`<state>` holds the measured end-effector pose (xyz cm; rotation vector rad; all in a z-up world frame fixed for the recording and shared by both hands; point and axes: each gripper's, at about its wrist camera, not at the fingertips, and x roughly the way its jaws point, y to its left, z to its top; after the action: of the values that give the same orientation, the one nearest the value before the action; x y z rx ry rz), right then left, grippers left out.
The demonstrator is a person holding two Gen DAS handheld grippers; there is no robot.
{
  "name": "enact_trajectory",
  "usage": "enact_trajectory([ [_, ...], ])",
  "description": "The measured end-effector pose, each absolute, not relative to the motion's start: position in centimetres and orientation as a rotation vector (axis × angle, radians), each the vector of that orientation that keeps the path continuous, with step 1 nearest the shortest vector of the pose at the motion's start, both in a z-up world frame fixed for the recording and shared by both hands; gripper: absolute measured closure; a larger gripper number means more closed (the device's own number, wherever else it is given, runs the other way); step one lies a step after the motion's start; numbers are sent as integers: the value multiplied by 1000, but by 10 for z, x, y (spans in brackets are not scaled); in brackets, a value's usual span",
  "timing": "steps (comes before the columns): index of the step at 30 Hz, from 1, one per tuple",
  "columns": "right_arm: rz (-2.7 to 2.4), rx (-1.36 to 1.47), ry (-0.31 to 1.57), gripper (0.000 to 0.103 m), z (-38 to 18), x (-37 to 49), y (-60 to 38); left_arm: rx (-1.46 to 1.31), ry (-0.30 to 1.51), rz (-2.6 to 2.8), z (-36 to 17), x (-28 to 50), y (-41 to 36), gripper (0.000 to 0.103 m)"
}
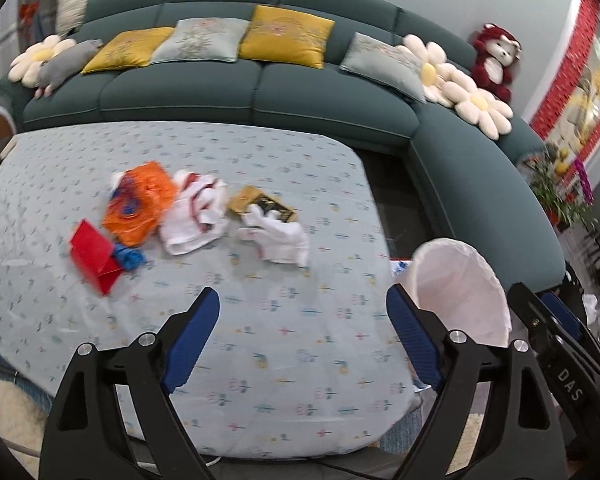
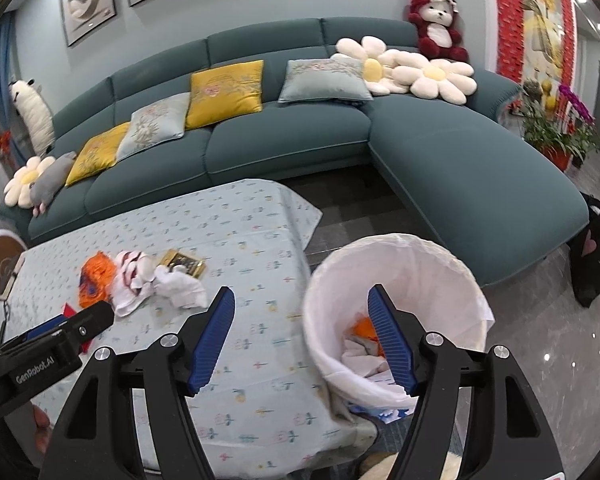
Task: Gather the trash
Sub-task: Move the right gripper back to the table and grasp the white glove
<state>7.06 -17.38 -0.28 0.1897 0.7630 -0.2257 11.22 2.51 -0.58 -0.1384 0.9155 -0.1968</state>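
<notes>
Trash lies on the table's light blue cloth (image 1: 260,320): a red folded card (image 1: 94,256), an orange wrapper (image 1: 138,204), a white and red crumpled wrapper (image 1: 194,212), a gold and black packet (image 1: 262,204) and a crumpled white tissue (image 1: 280,236). The same pile shows in the right wrist view (image 2: 148,280). A white-lined trash bin (image 2: 396,304) stands by the table's right edge, with orange and white trash inside; it also shows in the left wrist view (image 1: 464,288). My left gripper (image 1: 302,308) is open and empty over the cloth. My right gripper (image 2: 302,308) is open and empty at the bin's rim.
A teal corner sofa (image 2: 284,148) with yellow and grey cushions, flower pillows and a red plush bear (image 2: 436,24) stands behind the table. Potted flowers (image 2: 556,128) stand at the right. A black bag (image 2: 596,264) sits on the floor by the sofa end.
</notes>
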Motion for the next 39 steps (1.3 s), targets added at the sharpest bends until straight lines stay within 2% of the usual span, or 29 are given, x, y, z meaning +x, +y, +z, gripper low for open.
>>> enact_trajectory([
  [23, -103, 75, 834, 30, -21, 86, -75, -299, 934, 14, -27, 107, 155, 21],
  [39, -66, 71, 928, 30, -63, 148, -43, -430, 1040, 194, -83, 159, 235, 21],
])
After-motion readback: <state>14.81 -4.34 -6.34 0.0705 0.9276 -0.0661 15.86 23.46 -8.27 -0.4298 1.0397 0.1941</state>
